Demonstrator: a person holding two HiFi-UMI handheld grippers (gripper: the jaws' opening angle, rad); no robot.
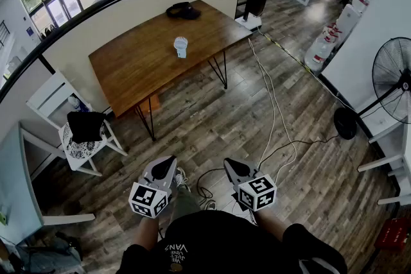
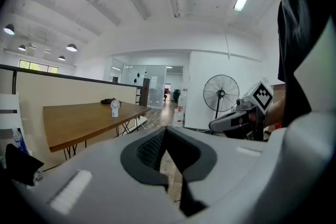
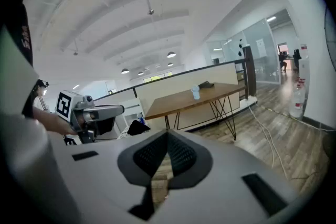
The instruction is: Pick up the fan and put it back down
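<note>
Head view: I see the white fan (image 1: 181, 46) standing on the wooden table (image 1: 128, 70), well apart from my left gripper (image 1: 167, 162) and right gripper (image 1: 230, 165). Left gripper view: jaws together, nothing between them. Right gripper view: jaws together too, the fan far ahead.

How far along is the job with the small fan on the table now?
Done: nothing visible; the small white fan stands upright on the wooden table, untouched. In hand: nothing; the left claw and right claw are shut and empty, far from the table. Left: approach, pick the fan up, set it back down.
</note>
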